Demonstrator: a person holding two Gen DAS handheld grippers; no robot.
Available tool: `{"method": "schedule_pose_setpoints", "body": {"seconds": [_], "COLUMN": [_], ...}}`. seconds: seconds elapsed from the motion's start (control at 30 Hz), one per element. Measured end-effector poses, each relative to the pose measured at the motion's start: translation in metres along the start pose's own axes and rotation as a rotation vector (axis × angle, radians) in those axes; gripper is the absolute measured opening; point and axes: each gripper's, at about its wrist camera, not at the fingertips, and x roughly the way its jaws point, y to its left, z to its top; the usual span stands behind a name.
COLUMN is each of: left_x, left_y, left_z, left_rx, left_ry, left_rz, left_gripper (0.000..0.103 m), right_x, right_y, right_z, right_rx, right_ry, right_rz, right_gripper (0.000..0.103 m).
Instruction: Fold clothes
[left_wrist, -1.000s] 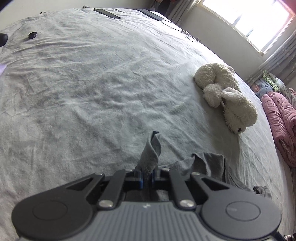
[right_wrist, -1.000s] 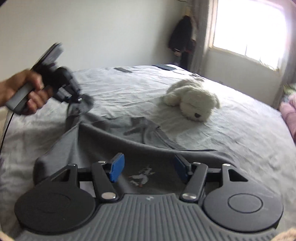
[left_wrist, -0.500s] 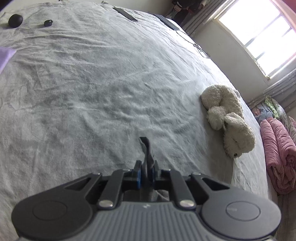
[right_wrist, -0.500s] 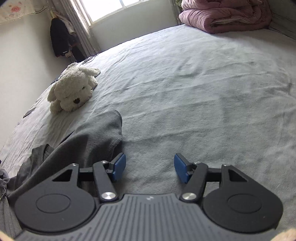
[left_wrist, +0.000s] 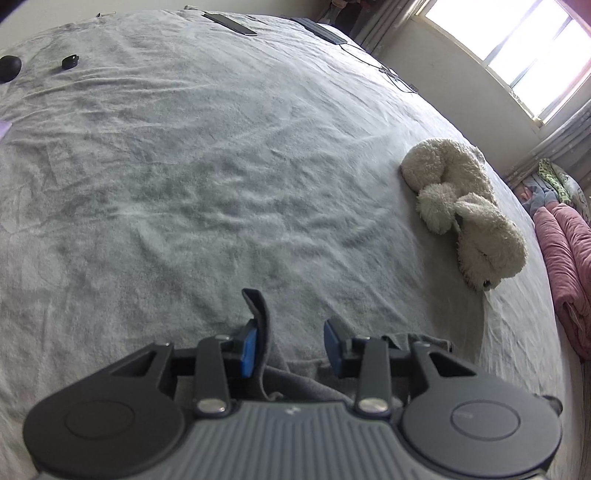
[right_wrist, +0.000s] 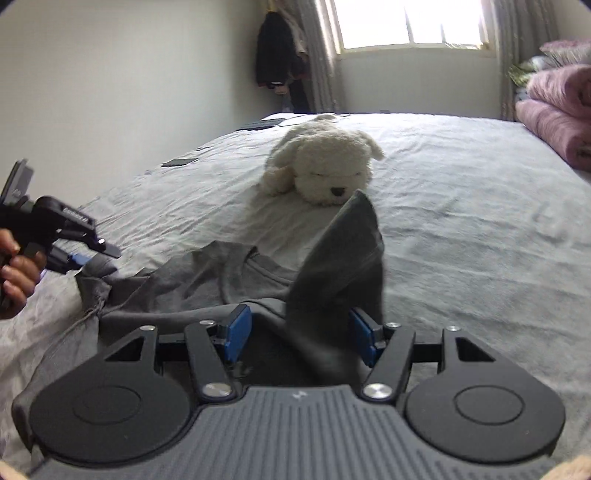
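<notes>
A dark grey T-shirt (right_wrist: 236, 280) lies crumpled on the grey bed. In the left wrist view my left gripper (left_wrist: 290, 343) is open; a strip of the shirt (left_wrist: 260, 317) still leans against its left blue pad. In the right wrist view my right gripper (right_wrist: 299, 334) is open, with a raised flap of the shirt (right_wrist: 343, 266) standing up between its blue pads. The left gripper (right_wrist: 77, 256) also shows there at the far left, held by a hand, at the shirt's left corner.
A white plush dog (left_wrist: 461, 210) lies on the bed to the right, also just beyond the shirt (right_wrist: 321, 162). Pink folded blankets (left_wrist: 565, 266) sit at the right edge. Small dark objects (left_wrist: 68, 61) and flat dark devices (left_wrist: 231, 24) lie at the far side.
My left gripper was shut on the shirt's corner and has now opened. My right gripper swung back over the shirt, and a flap now stands between its pads.
</notes>
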Motion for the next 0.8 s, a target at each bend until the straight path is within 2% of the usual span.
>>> {"method": "schedule_pose_setpoints", "body": {"seconds": [0.07,0.13,0.2,0.23,0.37,0.43,0.5,0.53,0.63,0.7,0.8], "left_x": [0.001,0.003,0.004,0.004,0.005,0.005,0.007,0.008,0.011,0.013,0.013], "left_y": [-0.002,-0.004,-0.007,-0.009,-0.014,-0.015,-0.018,-0.02,-0.029,-0.037,-0.046], "left_z": [-0.002,-0.004,-0.006,-0.006,-0.009,-0.01,-0.011,-0.012,-0.019,-0.024,-0.029], "left_rx": [0.018,0.033,0.048,0.058,0.095,0.11,0.128,0.137,0.183,0.233,0.291], "left_ry": [0.004,0.008,0.016,0.017,0.011,0.01,0.008,0.006,0.003,0.0,-0.003], "left_rz": [0.006,0.011,0.012,0.014,0.024,0.028,0.036,0.039,0.053,0.057,0.04], "left_gripper": [0.039,0.039,0.039,0.039,0.04,0.041,0.042,0.042,0.043,0.045,0.047], "right_x": [-0.002,-0.003,-0.008,-0.011,-0.022,-0.021,-0.017,-0.014,-0.003,0.004,0.019], "right_y": [0.031,0.046,0.041,0.032,-0.04,-0.091,-0.144,-0.162,-0.185,-0.176,-0.153], "right_z": [0.0,-0.001,0.003,0.007,0.022,0.018,0.0,-0.009,-0.022,-0.017,-0.005], "right_rx": [-0.13,-0.219,-0.208,-0.177,0.115,0.337,0.567,0.636,0.675,0.603,0.509], "right_ry": [-0.01,0.005,-0.003,-0.015,-0.047,-0.032,-0.018,-0.007,0.031,0.033,0.058], "right_rz": [0.035,0.023,0.018,0.017,-0.031,-0.083,-0.098,-0.112,-0.201,-0.2,-0.075], "right_gripper": [0.062,0.062,0.062,0.062,0.062,0.062,0.062,0.062,0.06,0.061,0.061]}}
